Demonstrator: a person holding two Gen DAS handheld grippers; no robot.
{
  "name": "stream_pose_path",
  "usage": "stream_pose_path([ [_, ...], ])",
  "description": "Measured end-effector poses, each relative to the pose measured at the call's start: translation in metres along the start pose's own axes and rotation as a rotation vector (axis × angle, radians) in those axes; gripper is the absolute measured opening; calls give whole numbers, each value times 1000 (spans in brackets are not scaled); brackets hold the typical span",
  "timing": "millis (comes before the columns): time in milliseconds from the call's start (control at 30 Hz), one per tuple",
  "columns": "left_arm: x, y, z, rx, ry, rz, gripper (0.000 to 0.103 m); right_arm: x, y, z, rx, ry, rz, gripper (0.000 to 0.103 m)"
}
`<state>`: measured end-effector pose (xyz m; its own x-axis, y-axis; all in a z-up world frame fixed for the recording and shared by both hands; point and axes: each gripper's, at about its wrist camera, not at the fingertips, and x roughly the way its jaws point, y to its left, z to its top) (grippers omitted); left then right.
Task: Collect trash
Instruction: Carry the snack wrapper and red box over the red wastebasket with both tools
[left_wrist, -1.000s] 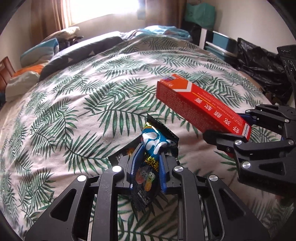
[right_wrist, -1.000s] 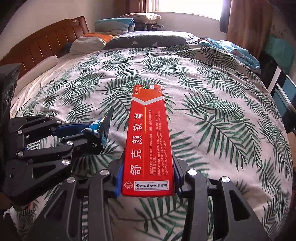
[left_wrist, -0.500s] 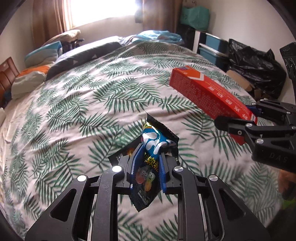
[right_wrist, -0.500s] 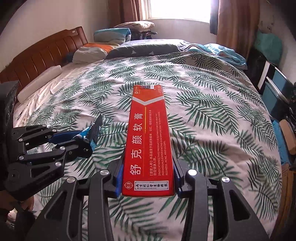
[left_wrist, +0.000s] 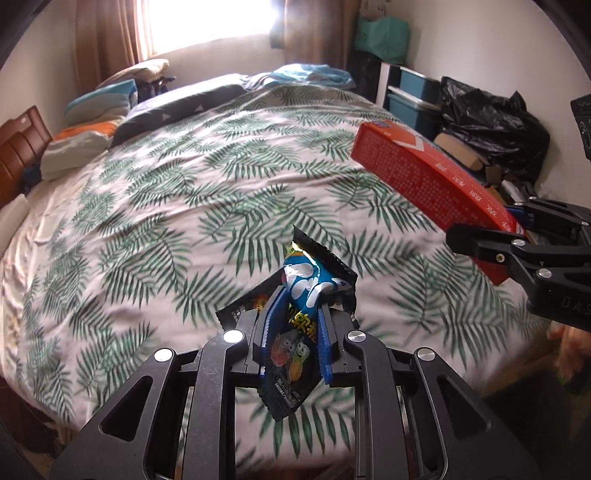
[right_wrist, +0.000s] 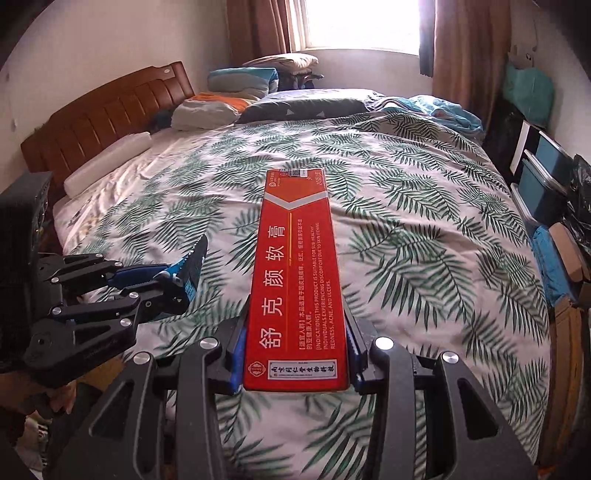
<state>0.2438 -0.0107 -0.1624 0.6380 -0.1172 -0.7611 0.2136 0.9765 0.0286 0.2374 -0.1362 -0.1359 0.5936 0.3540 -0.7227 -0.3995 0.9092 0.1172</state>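
- Both pieces of trash are up off the leaf-print bedspread (left_wrist: 192, 192), so the step in hand looks like carrying them to a bin; the black bag (left_wrist: 491, 122) beside the bed may be it, though that is unclear.
- Carry them level and keep both grips firm.
- The left gripper (left_wrist: 293, 328) is pinched together on a snack wrapper (left_wrist: 299, 291).
- The right gripper (right_wrist: 295, 354) clamps the near end of a long red box (right_wrist: 295, 273), its far end unsupported.
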Motion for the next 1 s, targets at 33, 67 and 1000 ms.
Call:
stream_pose_path([
  [33, -8, -1, -7, -3, 2, 0, 20, -7, 5, -6, -6, -1, 2, 40],
  [67, -15, -2, -14, -5, 3, 2, 20, -16, 10, -14, -14, -2, 3, 40],
  [1000, -73, -53, -250, 21, 203, -99, 20, -97, 102, -223, -46, 151, 57, 40],
])
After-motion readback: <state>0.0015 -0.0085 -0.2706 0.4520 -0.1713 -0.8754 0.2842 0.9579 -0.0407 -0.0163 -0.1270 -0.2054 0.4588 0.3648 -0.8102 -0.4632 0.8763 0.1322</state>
